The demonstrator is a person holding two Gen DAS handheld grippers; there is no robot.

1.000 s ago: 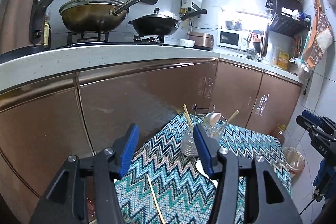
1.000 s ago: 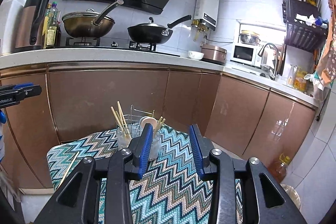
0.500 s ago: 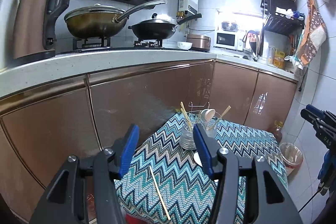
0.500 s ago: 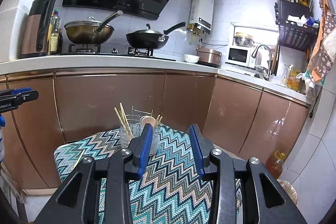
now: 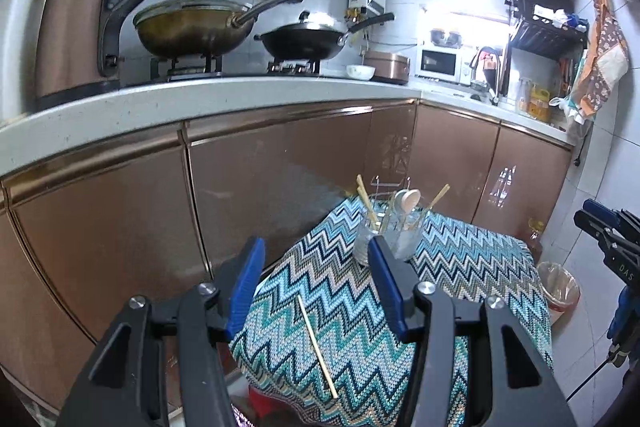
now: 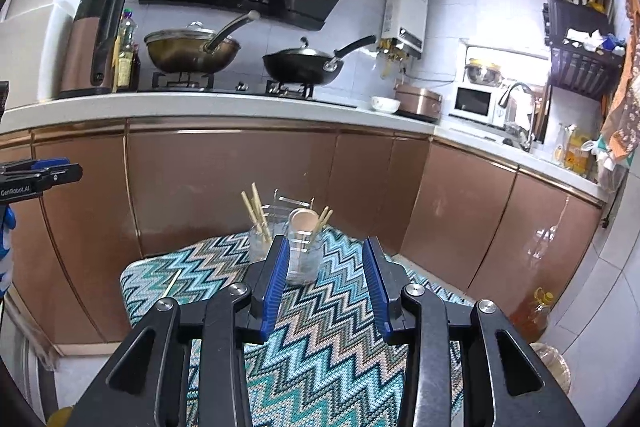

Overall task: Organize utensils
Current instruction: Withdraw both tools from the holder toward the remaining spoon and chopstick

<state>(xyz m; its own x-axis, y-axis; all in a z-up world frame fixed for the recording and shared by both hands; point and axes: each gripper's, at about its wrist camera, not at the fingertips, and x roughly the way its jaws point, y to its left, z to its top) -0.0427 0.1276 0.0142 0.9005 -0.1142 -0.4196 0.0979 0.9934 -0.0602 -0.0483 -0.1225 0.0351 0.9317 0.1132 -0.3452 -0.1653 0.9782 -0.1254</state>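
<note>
A zigzag-patterned cloth [image 5: 460, 267] [image 6: 340, 347] covers a small table in front of me. At its far end stand two glass jars. The left jar [image 6: 260, 247] [image 5: 366, 241] holds wooden chopsticks [image 6: 254, 207]. The right jar [image 6: 304, 257] [image 5: 408, 239] holds a pale spoon [image 6: 302, 221] [image 5: 410, 201] and more chopsticks. One loose chopstick [image 5: 316, 343] [image 6: 172, 283] lies on the cloth's near left part. My left gripper [image 5: 316, 267] hovers open above it, holding nothing. My right gripper [image 6: 326, 267] is open too, short of the jars, with nothing between its fingers.
Brown cabinet doors [image 6: 224, 187] under a pale countertop [image 5: 200, 99] run behind the table. A small wire rack [image 6: 294, 203] stands just behind the jars. On the floor to the right are a lined bin [image 5: 560, 287] and an oil bottle [image 6: 534, 315].
Both grippers have drawn back from the table; the jars look smaller and farther, and the whole loose chopstick now shows in the left wrist view. Jaw widths look the same.
</note>
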